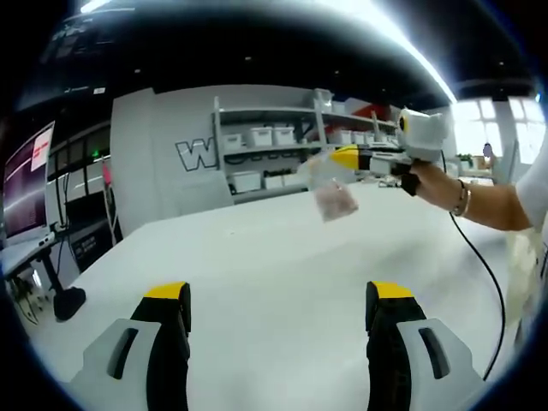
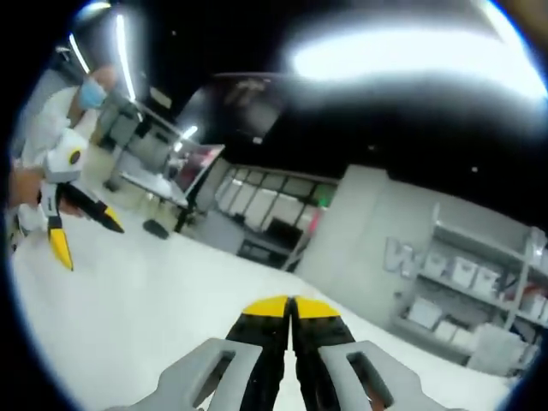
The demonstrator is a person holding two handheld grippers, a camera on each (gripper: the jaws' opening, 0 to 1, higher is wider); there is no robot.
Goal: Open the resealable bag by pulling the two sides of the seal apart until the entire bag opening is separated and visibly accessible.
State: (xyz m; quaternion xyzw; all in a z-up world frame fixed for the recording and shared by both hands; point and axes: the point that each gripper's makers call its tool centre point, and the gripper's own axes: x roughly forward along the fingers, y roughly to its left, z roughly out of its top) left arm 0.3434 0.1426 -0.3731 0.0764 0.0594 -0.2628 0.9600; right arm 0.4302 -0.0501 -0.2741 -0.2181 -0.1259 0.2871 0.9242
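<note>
The bag [image 1: 332,193] hung in mid-air over the white table [image 1: 274,257], pinched at its top edge by the right tongs [image 1: 347,157], which came into the left gripper view from the right with a hand [image 1: 432,181] behind them. In the right gripper view those same tongs [image 2: 291,306] were clenched tip to tip, yellow ends pressed together; the bag itself could not be made out there, so the grip had to be a thin pinch of film.

The left tongs [image 1: 280,304] stood wide apart and held nothing, low over the bare table and well apart from the bag. Seen from the other side, the left tongs [image 2: 86,233] showed the same spread.

The bag looked clear, thin and limp, with a small pinkish load sagging in its lower half. Light, then, and floppy, likely slick as well. It would swing and twist rather than resist. My read: the seal was not yet parted. The free tongs would need the opposite lip of the seal, right at the strip and close beside the held point, not the soft body below. A grip too low would only stretch the film.

Shelves with white bins [image 1: 261,135] stood behind.
</note>
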